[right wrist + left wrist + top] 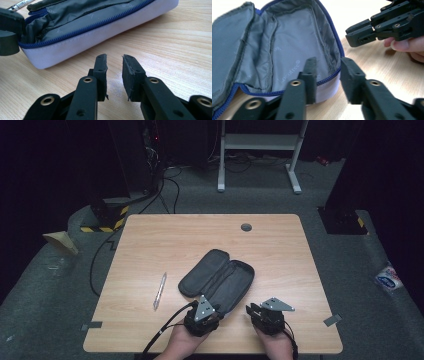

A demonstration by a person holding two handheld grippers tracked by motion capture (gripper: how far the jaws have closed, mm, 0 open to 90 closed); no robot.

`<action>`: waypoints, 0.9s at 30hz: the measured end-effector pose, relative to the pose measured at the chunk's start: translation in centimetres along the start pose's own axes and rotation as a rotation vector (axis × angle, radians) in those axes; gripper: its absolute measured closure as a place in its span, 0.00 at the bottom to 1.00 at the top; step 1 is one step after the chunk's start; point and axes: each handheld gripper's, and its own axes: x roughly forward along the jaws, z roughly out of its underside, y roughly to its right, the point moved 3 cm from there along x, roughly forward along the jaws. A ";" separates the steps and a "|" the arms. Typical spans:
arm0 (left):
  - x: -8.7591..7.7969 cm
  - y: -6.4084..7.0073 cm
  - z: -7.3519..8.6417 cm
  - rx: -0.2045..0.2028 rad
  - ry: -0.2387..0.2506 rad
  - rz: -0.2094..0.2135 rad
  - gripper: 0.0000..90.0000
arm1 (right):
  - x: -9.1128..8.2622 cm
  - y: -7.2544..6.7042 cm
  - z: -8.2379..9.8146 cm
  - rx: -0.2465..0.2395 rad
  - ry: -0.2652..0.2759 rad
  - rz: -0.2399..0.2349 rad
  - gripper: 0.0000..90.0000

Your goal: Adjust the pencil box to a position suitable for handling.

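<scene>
a: dark room past the far edge, pale wooden table [280,250] under us. we log the soft zip-around pencil case, dark outside with grey lining and blue zipper [217,279], lying unzipped and spread flat at the near middle of the table, both halves facing up.

b: contents?

a: none we can see. in the left gripper view the grey lining [294,47] is bare, just a flat inner flap and faint printed lettering. under the flap we cannot tell.

b: and the clear plastic pen with the silvery tip [159,291]?

a: on the table left of the case, apart from it, untouched. we judge the opening is done and the filling is not: the pen is yet to go in, then the zip is to be closed.

b: grippers?

a: left gripper [328,75] sits at the near end of the case, one jaw inside the rim over the lining, the other outside the pale wall. whether the pads pinch that wall we cannot tell. right gripper [115,72] is over bare wood just beside the case, jaws parted by a narrow gap, nothing between them.

b: so neither is on the pen.

a: correct, both are at the case end.
</scene>
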 end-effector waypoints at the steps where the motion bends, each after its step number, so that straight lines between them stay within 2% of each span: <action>1: 0.0 0.0 0.1 0.001 -0.006 0.002 0.83 | 0.0 0.0 0.0 0.000 0.000 0.002 0.81; 7: -0.8 -0.6 1.0 0.018 -0.020 0.002 0.93 | 0.0 0.2 -0.1 -0.001 0.004 0.008 0.81; 12: -1.7 -1.6 1.7 0.006 -0.025 -0.007 0.96 | -0.3 0.5 -0.1 0.010 0.007 0.016 0.81; 17: -2.9 -3.2 2.3 -0.030 -0.035 -0.018 0.94 | -0.6 0.9 -0.2 0.004 0.019 0.027 0.81; 21: -3.8 -4.7 2.8 -0.036 -0.039 -0.053 0.92 | -0.9 1.1 -0.6 0.011 0.042 0.032 0.79; 22: -4.0 -5.2 2.9 -0.056 -0.038 -0.058 0.92 | -1.0 1.1 -0.7 0.011 0.050 0.033 0.78; 25: -4.4 -6.1 3.1 -0.083 -0.029 -0.076 0.91 | -1.2 1.1 -2.0 0.030 0.093 0.004 0.73; 27: -4.6 -6.5 3.2 -0.099 -0.024 -0.082 0.91 | -1.0 1.1 -3.3 0.019 0.124 0.009 0.71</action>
